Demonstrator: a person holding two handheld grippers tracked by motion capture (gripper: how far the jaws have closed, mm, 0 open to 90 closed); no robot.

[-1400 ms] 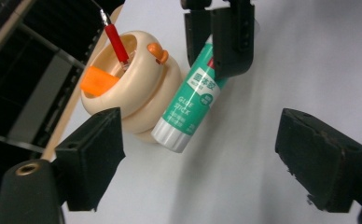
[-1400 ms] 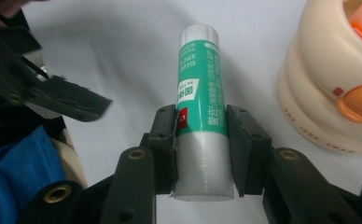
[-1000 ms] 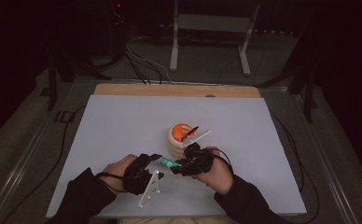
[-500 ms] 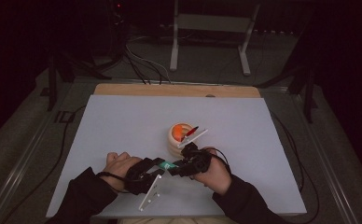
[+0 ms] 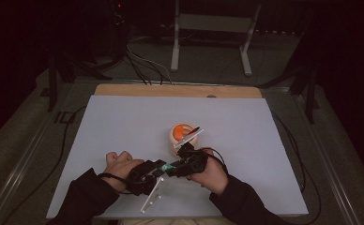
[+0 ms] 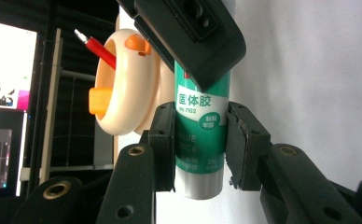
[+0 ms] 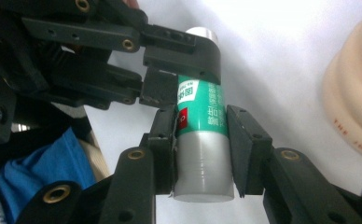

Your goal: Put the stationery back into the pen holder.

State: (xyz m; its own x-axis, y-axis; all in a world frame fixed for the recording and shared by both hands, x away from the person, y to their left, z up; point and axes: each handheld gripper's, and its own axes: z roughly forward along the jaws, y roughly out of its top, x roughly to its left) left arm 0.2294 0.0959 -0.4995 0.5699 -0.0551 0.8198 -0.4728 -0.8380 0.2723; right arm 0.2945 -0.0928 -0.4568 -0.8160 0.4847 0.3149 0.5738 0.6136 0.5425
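A: Where both hands meet low over the counter (image 5: 124,122), what sits between them?
B: A glue stick (image 5: 163,166), near the cup (image 5: 184,134).
A: Left hand-held gripper (image 6: 200,149)?
B: Just closed, pinching its green body (image 6: 200,135).
A: Right hand-held gripper (image 7: 201,149)?
B: Clamping the grey cap (image 7: 202,163).

white table mat (image 5: 124,122), floor cables (image 5: 142,61), metal stand (image 5: 213,28)
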